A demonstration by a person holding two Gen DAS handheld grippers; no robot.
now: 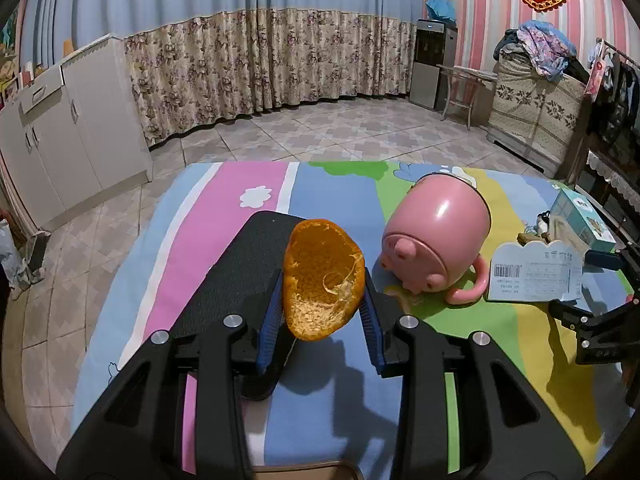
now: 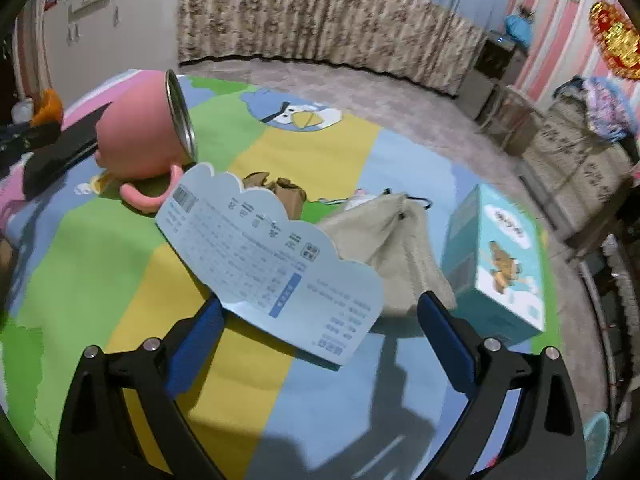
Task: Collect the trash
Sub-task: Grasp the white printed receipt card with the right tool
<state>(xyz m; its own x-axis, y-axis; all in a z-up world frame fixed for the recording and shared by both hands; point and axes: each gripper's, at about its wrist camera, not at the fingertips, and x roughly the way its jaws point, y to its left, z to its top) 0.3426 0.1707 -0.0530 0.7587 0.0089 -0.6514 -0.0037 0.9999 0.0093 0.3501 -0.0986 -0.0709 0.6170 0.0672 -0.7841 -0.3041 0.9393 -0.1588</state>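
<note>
My left gripper (image 1: pixel 322 312) is shut on an orange peel (image 1: pixel 322 280) and holds it above the colourful table mat (image 1: pixel 328 412). My right gripper (image 2: pixel 318 320) is open and empty, its blue pads either side of a pale blue printed card (image 2: pixel 272 264) that lies on the mat (image 2: pixel 100 248). The card also shows in the left wrist view (image 1: pixel 534 276), with the right gripper (image 1: pixel 592 280) beside it. The peel shows at the far left of the right wrist view (image 2: pixel 48 106).
A pink pig mug lies on its side (image 1: pixel 436 240) (image 2: pixel 140 136). A black flat pad (image 1: pixel 236 280) lies under the left gripper. A beige cloth (image 2: pixel 396 248), brown scraps (image 2: pixel 280 190) and a teal box (image 2: pixel 496 264) sit near the card.
</note>
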